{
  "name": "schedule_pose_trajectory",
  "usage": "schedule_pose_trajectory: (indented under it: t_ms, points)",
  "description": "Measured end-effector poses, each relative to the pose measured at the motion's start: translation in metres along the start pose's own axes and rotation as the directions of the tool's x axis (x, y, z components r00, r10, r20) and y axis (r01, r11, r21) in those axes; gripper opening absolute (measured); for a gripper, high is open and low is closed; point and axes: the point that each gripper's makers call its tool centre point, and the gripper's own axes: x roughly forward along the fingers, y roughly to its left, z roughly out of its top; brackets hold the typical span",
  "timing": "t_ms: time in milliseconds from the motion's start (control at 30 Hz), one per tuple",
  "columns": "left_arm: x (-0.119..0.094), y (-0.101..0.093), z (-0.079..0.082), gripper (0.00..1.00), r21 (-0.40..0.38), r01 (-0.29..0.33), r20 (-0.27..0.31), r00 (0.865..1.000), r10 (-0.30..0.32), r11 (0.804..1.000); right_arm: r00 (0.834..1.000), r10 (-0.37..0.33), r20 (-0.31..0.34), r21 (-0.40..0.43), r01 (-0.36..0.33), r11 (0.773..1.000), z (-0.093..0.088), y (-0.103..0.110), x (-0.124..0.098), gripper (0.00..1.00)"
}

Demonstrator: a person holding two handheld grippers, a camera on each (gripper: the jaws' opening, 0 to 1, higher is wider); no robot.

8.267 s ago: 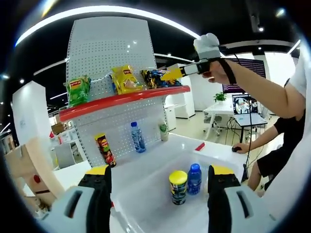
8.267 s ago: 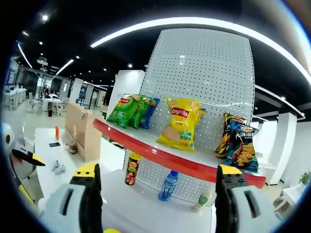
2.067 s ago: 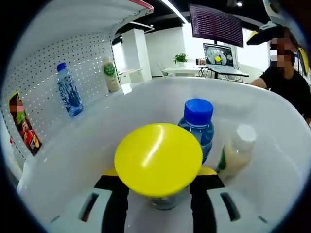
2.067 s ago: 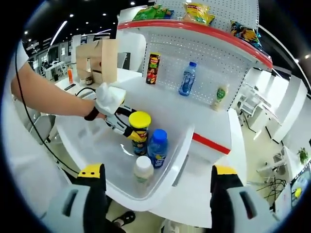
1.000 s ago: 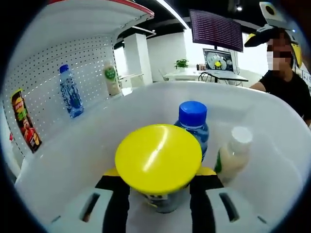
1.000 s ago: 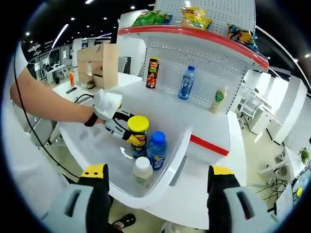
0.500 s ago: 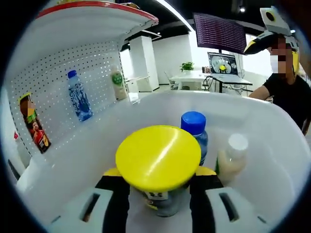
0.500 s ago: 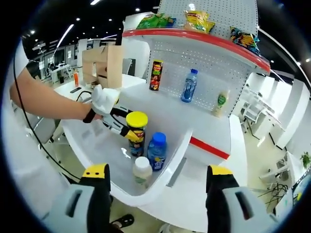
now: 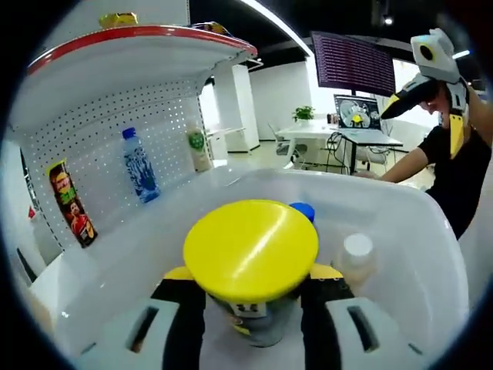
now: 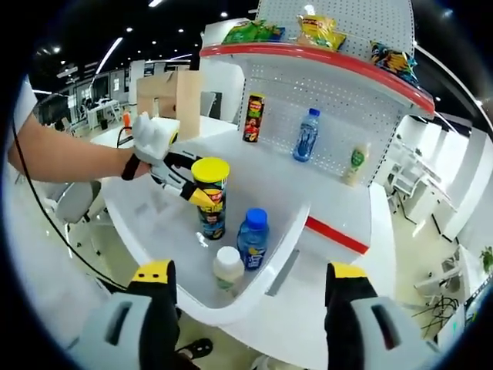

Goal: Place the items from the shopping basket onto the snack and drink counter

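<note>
My left gripper (image 9: 250, 284) is shut on a chip can with a yellow lid (image 9: 250, 250) and holds it upright over the white shopping basket (image 9: 431, 231). The right gripper view shows that left gripper (image 10: 194, 194) gripping the can (image 10: 210, 202) from the left, the can's base near the basket floor. A blue-capped bottle (image 10: 253, 239) and a white-capped bottle (image 10: 228, 270) stand in the basket (image 10: 281, 266) beside it. My right gripper (image 10: 250, 274) hangs open above the basket's near edge, holding nothing.
The white counter (image 10: 331, 204) behind the basket carries a red chip can (image 10: 253, 117), a water bottle (image 10: 306, 145) and a green-labelled bottle (image 10: 354, 166) against a pegboard. Chip bags (image 10: 323, 29) lie on the red-edged upper shelf. A cardboard box (image 10: 173, 100) stands far left.
The left gripper, shut on the yellow-lidded can throughout, has lifted it up and slightly away from the two bottles. The right gripper stays open above the basket.
</note>
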Motion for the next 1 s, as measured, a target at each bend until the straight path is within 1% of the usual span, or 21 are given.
schedule_pose_trajectory:
  t_ms: [67,133,200,300,333,400,533,633,767,900,1000]
  points:
    - [-0.004,0.000,0.002,0.50,-0.014,-0.010,-0.002,1.000,0.010,1.000,1.000,0.010,0.005,-0.016,-0.010,1.000,0.001,0.002,-0.001,0.78]
    - [-0.009,-0.002,0.004,0.50,-0.008,-0.022,-0.005,1.000,0.022,1.000,1.000,0.026,0.013,-0.023,-0.026,0.999,0.003,0.004,-0.001,0.78]
    - [-0.015,0.002,0.007,0.50,0.000,-0.056,0.007,0.998,0.056,0.998,0.999,0.038,0.022,-0.029,-0.037,0.999,0.005,0.005,-0.001,0.78]
    - [-0.022,0.006,0.011,0.50,-0.016,-0.077,0.015,0.997,0.077,0.997,0.998,0.048,0.036,-0.032,-0.047,0.998,0.008,0.006,-0.002,0.78]
    - [-0.025,0.007,0.013,0.50,-0.029,-0.090,0.019,0.996,0.090,0.996,0.998,0.052,0.042,-0.030,-0.051,0.998,0.010,0.006,-0.002,0.78]
    - [-0.033,0.001,0.021,0.50,-0.023,-0.101,0.028,0.994,0.101,0.995,0.998,0.056,0.040,-0.019,-0.055,0.998,0.011,0.006,-0.002,0.78]
    - [-0.044,0.002,0.030,0.50,-0.031,-0.124,0.035,0.991,0.125,0.992,0.997,0.070,0.043,-0.010,-0.070,0.998,0.013,0.005,-0.001,0.78]
    - [-0.051,0.004,0.035,0.50,-0.027,-0.134,0.038,0.990,0.135,0.991,0.996,0.078,0.045,-0.011,-0.077,0.997,0.015,0.008,0.002,0.78]
    - [-0.061,0.011,0.041,0.50,-0.012,-0.131,0.039,0.991,0.131,0.991,0.996,0.080,0.042,-0.007,-0.080,0.997,0.017,0.010,0.007,0.78]
    - [-0.069,0.022,0.049,0.50,-0.052,-0.109,0.057,0.992,0.112,0.993,0.997,0.071,0.033,0.003,-0.071,0.997,0.018,0.012,0.015,0.78]
    - [-0.072,0.032,0.055,0.50,-0.023,-0.111,0.063,0.992,0.113,0.994,0.998,0.061,0.027,0.008,-0.061,0.998,0.020,0.014,0.018,0.78]
